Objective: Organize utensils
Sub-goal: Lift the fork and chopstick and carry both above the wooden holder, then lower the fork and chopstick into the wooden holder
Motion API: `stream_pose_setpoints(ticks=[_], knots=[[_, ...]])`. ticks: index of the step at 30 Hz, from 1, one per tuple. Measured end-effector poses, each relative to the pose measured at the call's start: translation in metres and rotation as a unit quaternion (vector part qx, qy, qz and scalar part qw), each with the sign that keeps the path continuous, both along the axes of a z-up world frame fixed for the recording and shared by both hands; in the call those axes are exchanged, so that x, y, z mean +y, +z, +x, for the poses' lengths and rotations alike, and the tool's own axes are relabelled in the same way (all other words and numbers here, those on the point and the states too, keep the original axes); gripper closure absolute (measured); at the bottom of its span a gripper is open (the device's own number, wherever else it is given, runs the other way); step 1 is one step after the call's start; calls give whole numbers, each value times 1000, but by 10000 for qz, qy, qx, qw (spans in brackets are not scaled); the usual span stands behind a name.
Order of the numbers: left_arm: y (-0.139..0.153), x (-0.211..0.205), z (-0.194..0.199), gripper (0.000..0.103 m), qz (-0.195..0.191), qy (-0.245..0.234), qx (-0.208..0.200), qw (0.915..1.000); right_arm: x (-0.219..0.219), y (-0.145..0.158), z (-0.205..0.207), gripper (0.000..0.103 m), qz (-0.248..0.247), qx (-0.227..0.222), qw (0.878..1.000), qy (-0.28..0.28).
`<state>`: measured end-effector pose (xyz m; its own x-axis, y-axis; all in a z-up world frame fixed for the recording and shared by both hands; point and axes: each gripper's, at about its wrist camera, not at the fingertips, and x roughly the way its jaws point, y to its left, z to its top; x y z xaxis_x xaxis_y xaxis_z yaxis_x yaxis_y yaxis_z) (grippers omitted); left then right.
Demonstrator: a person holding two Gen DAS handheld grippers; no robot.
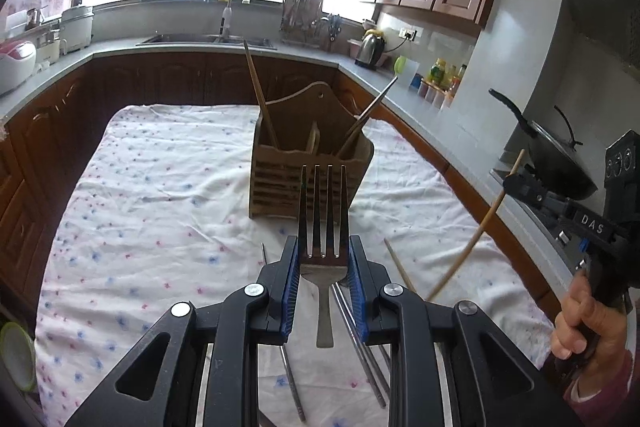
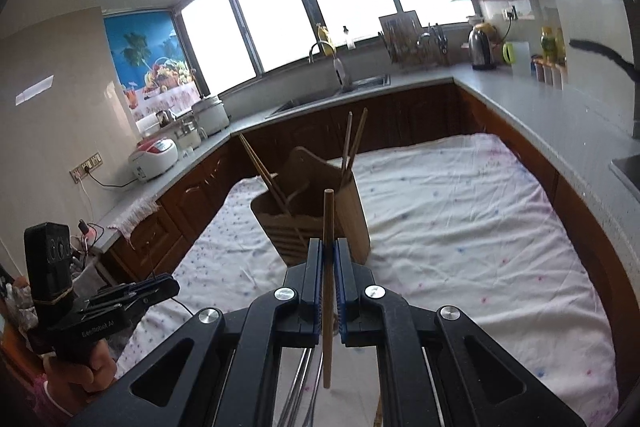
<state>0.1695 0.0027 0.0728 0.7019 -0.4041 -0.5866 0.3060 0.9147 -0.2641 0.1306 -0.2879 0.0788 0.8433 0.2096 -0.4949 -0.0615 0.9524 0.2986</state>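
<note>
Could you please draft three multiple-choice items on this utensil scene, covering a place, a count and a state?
1. Where does the wooden holder stand?
A. on the floral cloth
B. in the sink
C. on the stove

2. How many tines has the fork?
A. three
B. four
C. five

3. What does the right gripper hold?
A. a spoon
B. nothing
C. a wooden chopstick

Key: A, the cloth lies under the holder; B, four tines show beyond the left gripper; C, the pads clamp the stick.
</note>
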Motion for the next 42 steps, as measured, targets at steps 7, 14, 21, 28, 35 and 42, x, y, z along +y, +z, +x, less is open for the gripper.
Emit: stream_pose_setpoints(ticks=[7, 14, 21, 28, 35, 42], knots=[[6, 7, 4, 82, -74, 98, -138, 9998, -1, 9, 5, 97, 33, -140, 9999, -31], [13, 11, 14, 82, -178, 200, -278, 9993, -7, 15, 11, 97, 65, -250, 9996, -92], [21, 12, 32, 82, -221, 275, -439, 9984, -9, 31, 29, 97, 85, -442, 9989, -144], [36, 13, 63, 82, -295, 471, -747, 9957, -5, 56, 57, 97, 37, -782, 9968, -172], [48, 9, 102, 82, -255, 672, -1105, 9913, -3, 80, 93, 97, 6, -1167, 9928, -256], [37, -8, 150, 82, -198, 837, -1238, 9886, -4, 73, 125, 97, -57, -1290, 9908, -397]])
